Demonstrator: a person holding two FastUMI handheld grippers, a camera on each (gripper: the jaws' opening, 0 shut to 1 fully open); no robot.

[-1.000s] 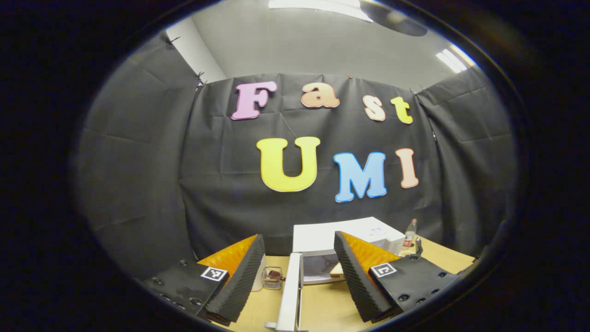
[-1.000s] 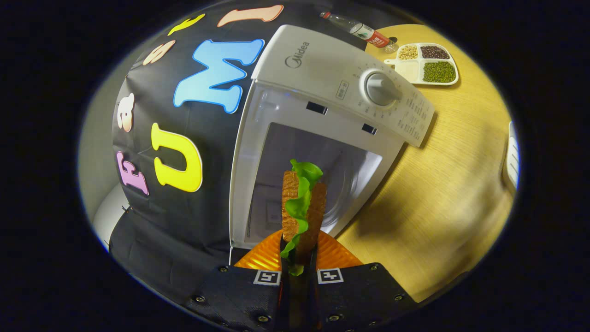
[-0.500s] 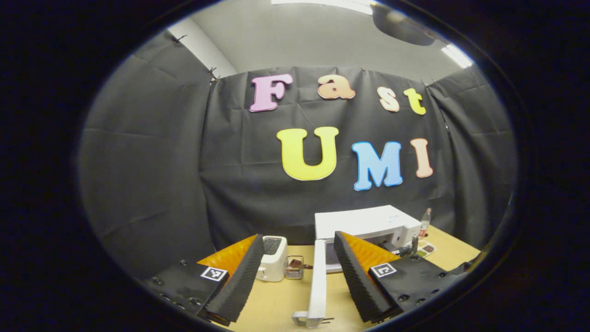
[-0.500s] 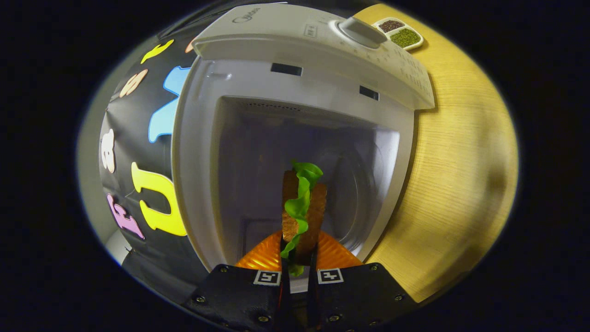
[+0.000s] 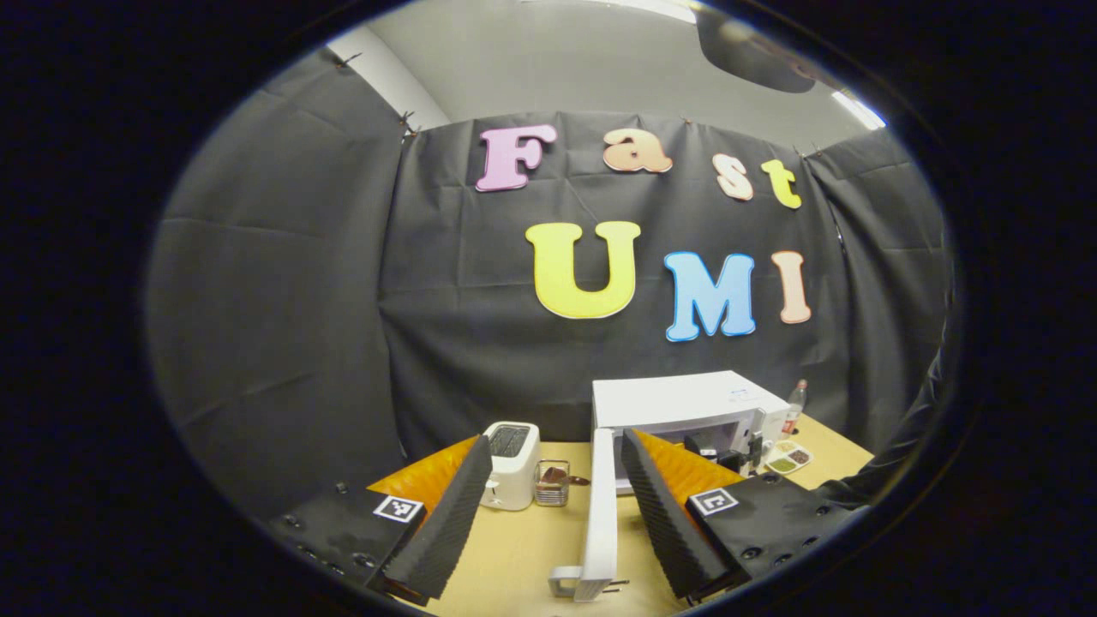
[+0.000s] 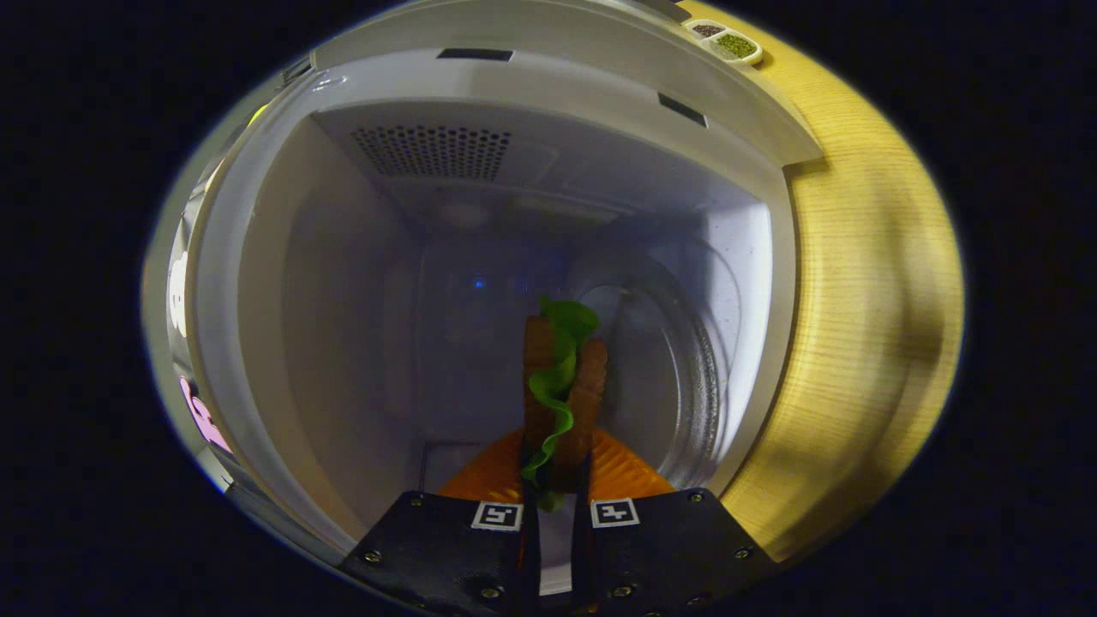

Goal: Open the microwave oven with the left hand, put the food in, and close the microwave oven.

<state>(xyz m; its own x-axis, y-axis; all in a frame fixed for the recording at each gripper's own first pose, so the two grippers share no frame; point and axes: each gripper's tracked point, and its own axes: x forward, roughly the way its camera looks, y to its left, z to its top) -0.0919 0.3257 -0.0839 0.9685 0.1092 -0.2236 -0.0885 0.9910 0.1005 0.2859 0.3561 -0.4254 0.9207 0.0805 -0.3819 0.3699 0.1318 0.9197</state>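
The white microwave stands on the wooden table, and its door is swung wide open, seen edge-on. My left gripper is open and holds nothing; it hangs back from the door, which lies between its fingers in the view. My right gripper is shut on a sandwich of two toasted slices with green lettuce, held on edge. The sandwich is inside the microwave cavity, beside the glass turntable. In the left gripper view the right gripper reaches into the oven opening.
A white toaster and a small glass holder stand left of the open door. A bottle and a divided tray of beans sit right of the microwave. A dark sleeve comes in from the right.
My right gripper has carried the sandwich forward from outside the opening into the cavity. The left gripper has drawn back and turned, so the microwave and door look smaller and the toaster came into view.
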